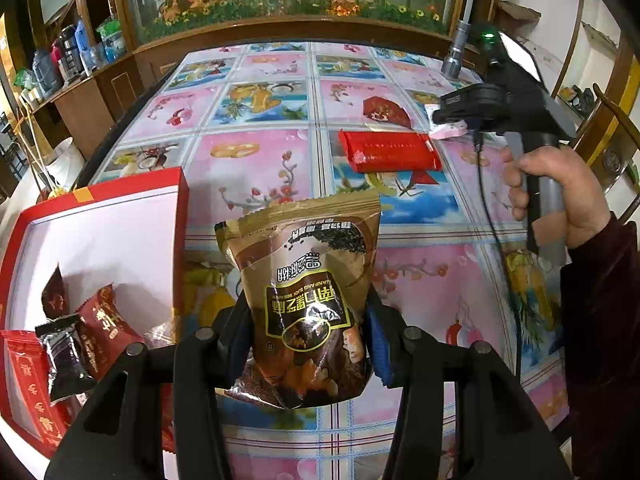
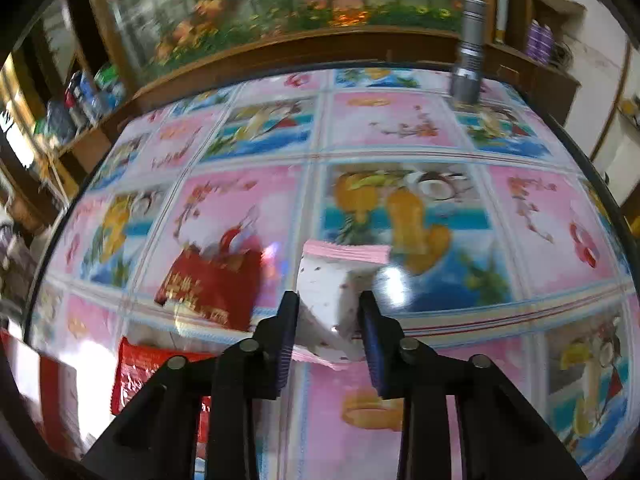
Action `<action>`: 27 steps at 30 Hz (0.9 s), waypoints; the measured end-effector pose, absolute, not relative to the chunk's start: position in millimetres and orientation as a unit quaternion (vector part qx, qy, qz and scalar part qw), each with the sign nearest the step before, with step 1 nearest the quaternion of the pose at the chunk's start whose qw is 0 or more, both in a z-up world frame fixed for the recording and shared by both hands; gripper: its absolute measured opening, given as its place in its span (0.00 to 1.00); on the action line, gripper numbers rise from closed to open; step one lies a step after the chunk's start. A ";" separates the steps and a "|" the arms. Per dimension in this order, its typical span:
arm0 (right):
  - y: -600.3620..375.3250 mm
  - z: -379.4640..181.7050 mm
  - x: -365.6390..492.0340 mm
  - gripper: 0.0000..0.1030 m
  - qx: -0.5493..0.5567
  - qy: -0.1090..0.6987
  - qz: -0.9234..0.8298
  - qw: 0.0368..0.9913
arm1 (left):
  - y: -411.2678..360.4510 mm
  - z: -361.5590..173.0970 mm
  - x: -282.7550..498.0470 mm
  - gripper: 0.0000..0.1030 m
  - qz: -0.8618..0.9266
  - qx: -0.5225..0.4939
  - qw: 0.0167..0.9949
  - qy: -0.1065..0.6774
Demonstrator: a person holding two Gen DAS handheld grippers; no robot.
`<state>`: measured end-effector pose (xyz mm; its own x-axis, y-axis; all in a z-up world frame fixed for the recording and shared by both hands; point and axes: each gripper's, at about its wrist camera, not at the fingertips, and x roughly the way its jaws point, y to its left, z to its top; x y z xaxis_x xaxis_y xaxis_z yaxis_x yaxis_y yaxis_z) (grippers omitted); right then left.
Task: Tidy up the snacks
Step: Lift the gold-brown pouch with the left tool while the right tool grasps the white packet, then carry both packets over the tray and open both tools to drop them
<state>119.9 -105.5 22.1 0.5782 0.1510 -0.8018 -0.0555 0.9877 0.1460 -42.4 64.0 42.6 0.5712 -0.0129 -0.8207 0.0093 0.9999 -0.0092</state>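
My left gripper (image 1: 308, 308) is shut on a brown and gold snack bag (image 1: 308, 264) and holds it upright above the table, just right of a red gift box (image 1: 120, 200). Several small snack packets (image 1: 96, 328) lie inside the box. In the right wrist view my right gripper (image 2: 328, 300) is shut on a white and pink packet (image 2: 332, 280), its pads pressing both sides. A dark red packet (image 2: 212, 284) lies to its left, and a flat red packet (image 2: 148, 364) lies nearer. The left wrist view shows that flat red packet (image 1: 388, 152) in mid-table.
A person's hand (image 1: 560, 200) in a dark sleeve grips the right gripper's handle at the table's right side. A silver cylinder (image 1: 456, 52) stands at the far right corner. A wooden cabinet (image 1: 280, 28) with a flower display runs behind the round table's (image 2: 440, 128) far edge.
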 end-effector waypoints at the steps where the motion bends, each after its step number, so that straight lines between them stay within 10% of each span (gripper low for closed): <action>1: -111.6 26.8 119.6 0.26 0.069 0.454 0.064 0.886 | 65.6 44.7 -43.0 0.46 -0.006 -0.004 0.887 0.461; 27: -36.0 85.2 52.8 0.22 0.193 0.437 0.373 0.795 | 184.8 85.8 -81.9 0.46 0.128 -0.071 0.903 0.404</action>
<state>52.8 -36.0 85.2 0.3389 0.7621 -0.5516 -0.4246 0.6471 0.6332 -81.9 184.8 85.8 0.6410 0.1730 -0.7478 -0.2885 0.9571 -0.0259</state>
